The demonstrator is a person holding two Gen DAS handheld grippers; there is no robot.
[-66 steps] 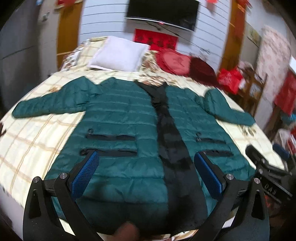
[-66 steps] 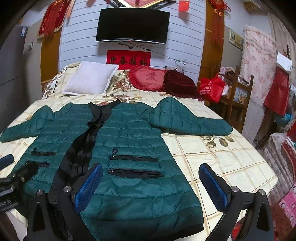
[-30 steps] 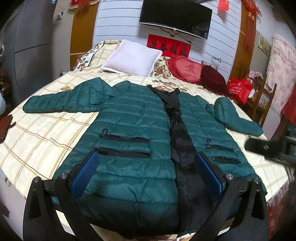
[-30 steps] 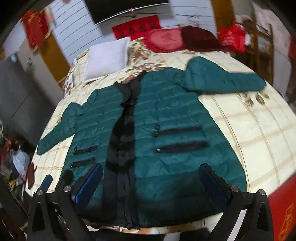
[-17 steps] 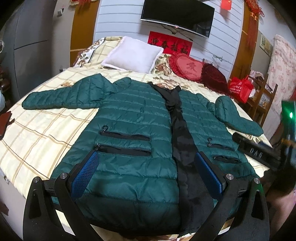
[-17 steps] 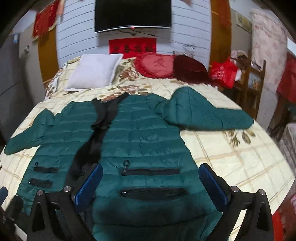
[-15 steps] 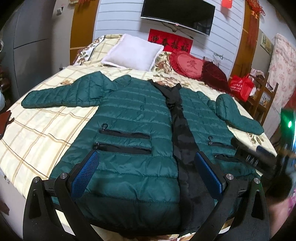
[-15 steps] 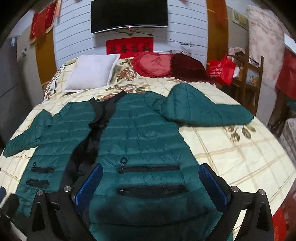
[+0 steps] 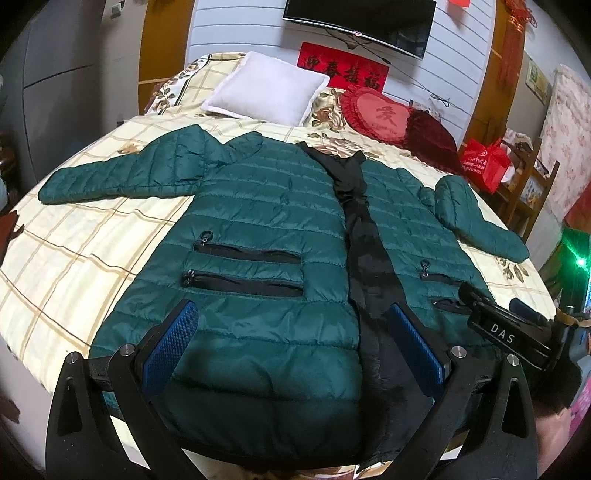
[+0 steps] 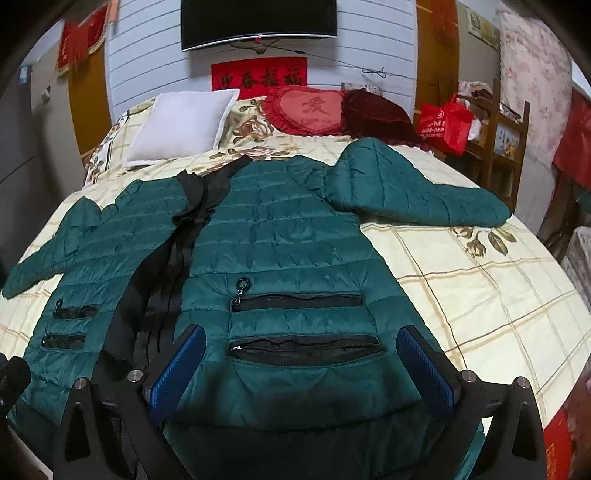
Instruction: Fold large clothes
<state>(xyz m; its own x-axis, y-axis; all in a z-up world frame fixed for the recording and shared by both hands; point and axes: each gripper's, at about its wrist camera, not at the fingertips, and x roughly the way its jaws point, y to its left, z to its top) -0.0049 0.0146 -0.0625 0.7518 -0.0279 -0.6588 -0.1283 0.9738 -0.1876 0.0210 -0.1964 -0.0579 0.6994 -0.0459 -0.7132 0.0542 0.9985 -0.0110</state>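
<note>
A long dark green quilted coat (image 9: 266, 229) lies flat and face up on the bed, sleeves spread out to both sides, black lining showing down the open front. It also shows in the right wrist view (image 10: 295, 251). My left gripper (image 9: 293, 343) is open and empty, hovering over the coat's left half near the hem. My right gripper (image 10: 301, 363) is open and empty over the right half near the hem, by the lower pocket zip (image 10: 303, 349). The right gripper's body (image 9: 506, 332) shows at the right in the left wrist view.
The bed (image 9: 66, 258) has a cream checked sheet. A white pillow (image 9: 266, 88) and red cushions (image 9: 380, 114) lie at its head. A wooden chair with a red bag (image 10: 447, 125) stands right of the bed. A TV (image 10: 258, 22) hangs on the far wall.
Both grippers have shifted slightly over the coat's lower part; the right gripper has come closer to the hem. Both stay open. The coat has not moved.
</note>
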